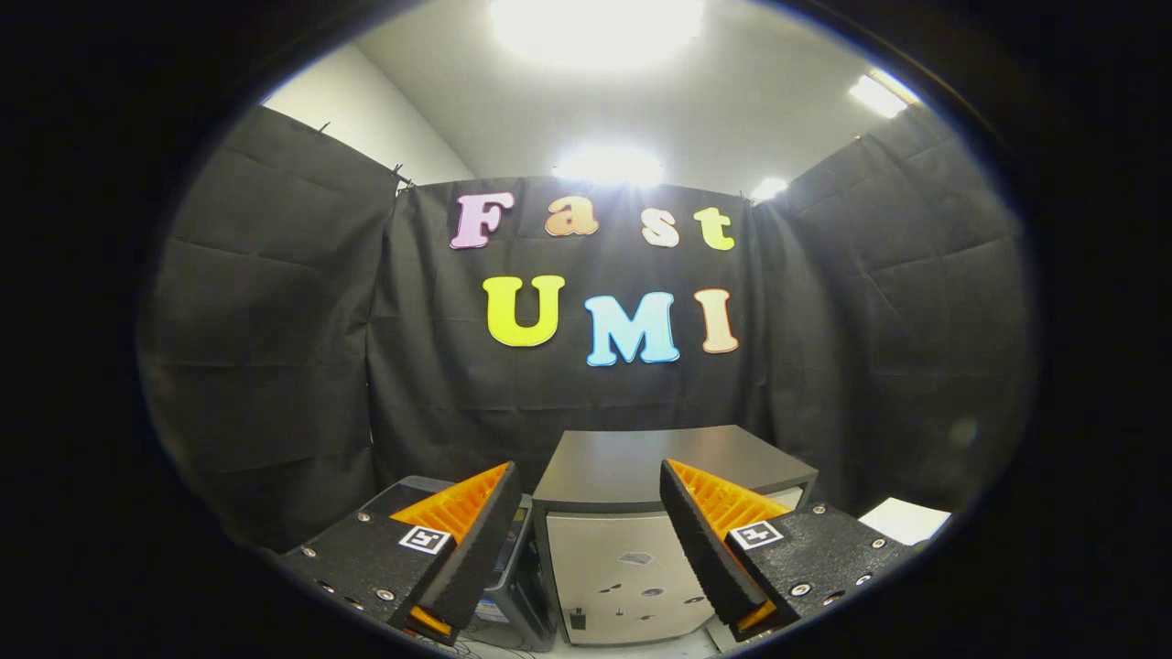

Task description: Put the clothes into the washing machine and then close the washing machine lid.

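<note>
the washing machine [641, 531] is standing straight ahead of the gripper [586, 535], a pale boxy unit with a dark flat top, showing through the gap between the two fingers and beyond them. its top panel is lying flat, so whether the lid is shut or where it hinges cannot be told from here. no clothes are appearing ahead, so the step in hand is most likely the search and approach for the garment.

the gripper is being held released, its fingers spread wide apart with nothing between them. that is a sound starting state: the person is likely needing to tip the gripper downward to bring the clothes into sight, then to take a bunched fold of cloth rather than a thin edge, so that the fabric is not slipping out on the way over.

to the left of the machine, just beside it, a grey bin [407, 499] with a darker body is sitting partly behind the left finger; what it is holding is hidden. to the right, a white sheet [906, 520] is lying near the right finger. the machine's front top edge is the one to clear when lifting cloth over it. above the dark top, open room is running back to the black cloth wall [275, 348], giving free space for a high carry.
</note>
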Demonstrator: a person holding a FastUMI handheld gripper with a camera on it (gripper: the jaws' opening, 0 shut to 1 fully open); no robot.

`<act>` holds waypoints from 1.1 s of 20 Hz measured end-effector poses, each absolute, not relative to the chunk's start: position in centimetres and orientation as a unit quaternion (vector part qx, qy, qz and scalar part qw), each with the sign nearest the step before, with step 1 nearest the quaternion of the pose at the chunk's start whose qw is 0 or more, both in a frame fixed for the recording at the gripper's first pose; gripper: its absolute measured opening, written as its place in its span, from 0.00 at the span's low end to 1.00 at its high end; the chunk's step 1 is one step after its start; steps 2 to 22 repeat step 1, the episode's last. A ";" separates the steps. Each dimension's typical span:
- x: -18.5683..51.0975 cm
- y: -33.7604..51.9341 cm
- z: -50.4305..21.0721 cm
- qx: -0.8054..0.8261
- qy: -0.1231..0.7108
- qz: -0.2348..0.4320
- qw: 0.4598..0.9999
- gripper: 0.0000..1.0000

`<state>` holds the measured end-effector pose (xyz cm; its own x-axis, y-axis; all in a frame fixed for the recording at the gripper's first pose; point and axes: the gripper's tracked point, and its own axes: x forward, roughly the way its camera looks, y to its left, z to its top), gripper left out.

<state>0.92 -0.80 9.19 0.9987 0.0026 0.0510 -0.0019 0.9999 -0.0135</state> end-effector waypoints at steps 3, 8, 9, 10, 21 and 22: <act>0.6 -1.1 9.2 -0.004 -0.026 0.000 1.000 0.95; 0.6 -1.1 9.2 -0.004 -0.026 0.000 1.000 0.95; 0.6 -1.1 9.2 -0.004 -0.026 0.000 1.000 0.95; 0.6 -1.1 9.2 -0.004 -0.026 0.000 1.000 0.95; 0.6 -1.1 9.2 -0.004 -0.026 0.000 1.000 0.95; 0.6 -1.1 9.2 -0.004 -0.026 0.000 1.000 0.95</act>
